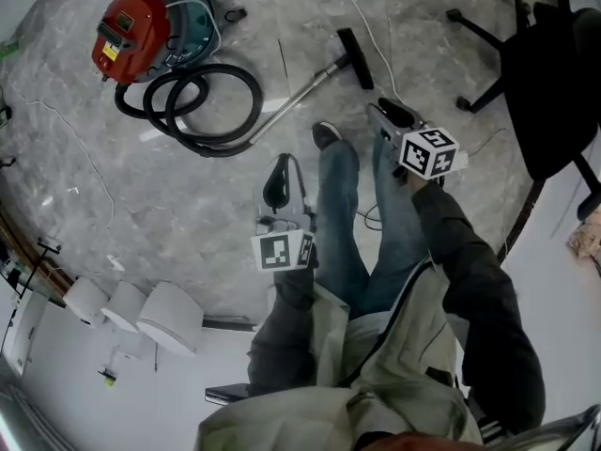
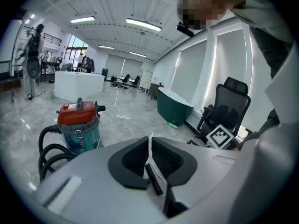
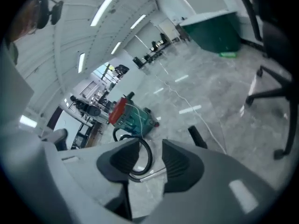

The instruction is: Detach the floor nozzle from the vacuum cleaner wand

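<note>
A red and teal vacuum cleaner stands on the grey floor at the upper left, with its black hose coiled beside it. From the hose a metal wand runs up to the right and ends in the black floor nozzle. My left gripper hangs over the floor below the wand with its jaws together and nothing in them. My right gripper is just below and right of the nozzle, apart from it, and stands open and empty. In the right gripper view the hose and wand show through the gap, with the nozzle to the right.
The person's legs and shoes stand between the two grippers. A black office chair is at the right. A thin cable trails past the nozzle. White cylinders lie at the lower left. A green bin stands far off.
</note>
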Tool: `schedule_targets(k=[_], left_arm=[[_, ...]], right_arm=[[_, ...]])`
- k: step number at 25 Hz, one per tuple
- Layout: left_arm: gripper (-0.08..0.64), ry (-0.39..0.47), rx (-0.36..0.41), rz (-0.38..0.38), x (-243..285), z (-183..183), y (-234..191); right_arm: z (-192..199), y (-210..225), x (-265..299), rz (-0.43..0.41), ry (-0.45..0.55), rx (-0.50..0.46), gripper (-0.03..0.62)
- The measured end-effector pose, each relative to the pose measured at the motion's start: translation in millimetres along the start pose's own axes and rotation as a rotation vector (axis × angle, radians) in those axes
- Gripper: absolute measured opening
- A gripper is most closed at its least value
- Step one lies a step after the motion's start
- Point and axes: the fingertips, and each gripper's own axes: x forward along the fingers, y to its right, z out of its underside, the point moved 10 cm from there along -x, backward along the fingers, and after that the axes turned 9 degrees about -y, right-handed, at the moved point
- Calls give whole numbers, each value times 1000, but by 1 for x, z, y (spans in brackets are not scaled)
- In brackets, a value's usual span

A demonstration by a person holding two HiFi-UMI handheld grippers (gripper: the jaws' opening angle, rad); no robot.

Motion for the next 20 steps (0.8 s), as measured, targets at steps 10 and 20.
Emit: schedule_targets(k=[10,20], left_arm=[[29,-32,-14,-55,66,134,-73],[29,-83,-41,-129,92,203,-115]], right_arm=[[117,169,275,296,3,702,167],[100,230,347,439,-37,888,189]])
